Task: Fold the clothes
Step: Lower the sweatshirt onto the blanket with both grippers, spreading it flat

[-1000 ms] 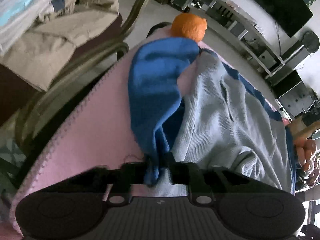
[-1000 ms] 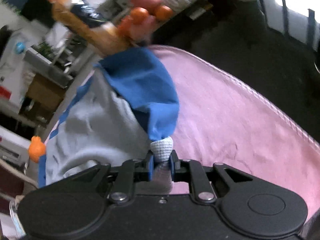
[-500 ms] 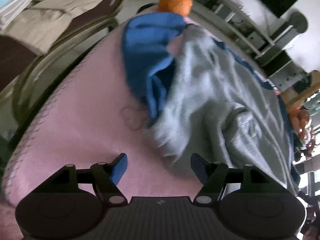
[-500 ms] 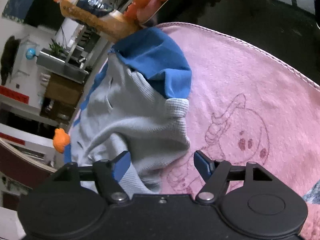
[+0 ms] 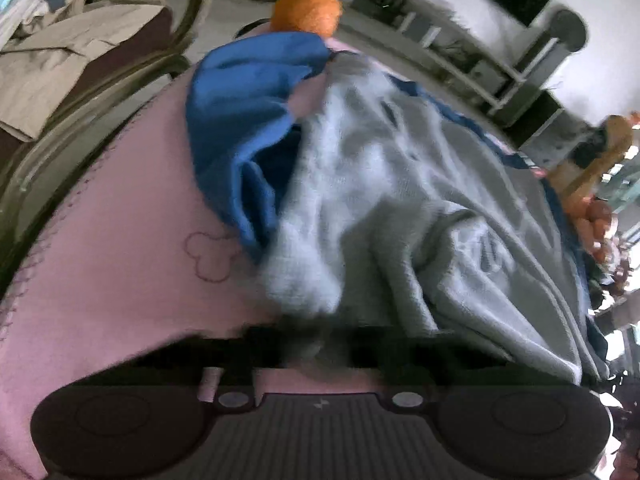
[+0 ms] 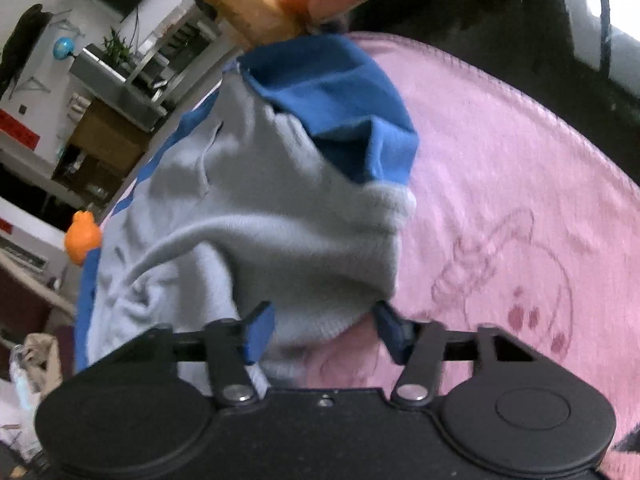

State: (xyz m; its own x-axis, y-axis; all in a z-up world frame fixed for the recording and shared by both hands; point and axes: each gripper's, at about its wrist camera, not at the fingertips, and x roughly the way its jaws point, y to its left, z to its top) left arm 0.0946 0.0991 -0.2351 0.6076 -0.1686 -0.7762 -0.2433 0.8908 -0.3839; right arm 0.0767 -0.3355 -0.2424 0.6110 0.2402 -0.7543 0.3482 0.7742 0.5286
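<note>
Lying crumpled on the pink blanket [image 6: 520,168], the sweater [image 6: 256,216] runs from 6 toward 12 o'clock. Right gripper [image 6: 324,330] fingers are spread around its hem; left gripper [image 5: 320,346] too blurred to tell.

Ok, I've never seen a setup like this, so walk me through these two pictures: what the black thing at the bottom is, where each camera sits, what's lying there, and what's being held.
There is no robot. A person holds a two-finger gripper in each hand, and a fisheye camera on each looks forward along its fingers. The black shape at the bottom is the gripper's body. The left gripper is too blurred to tell whether it is open or shut. The right gripper has its blue-tipped jaws apart, with cloth lying between them. On the pink fleece blanket with a line drawing lies a crumpled grey knitted sweater with blue sleeves. A round orange plush toy sits at the far edge.
</note>
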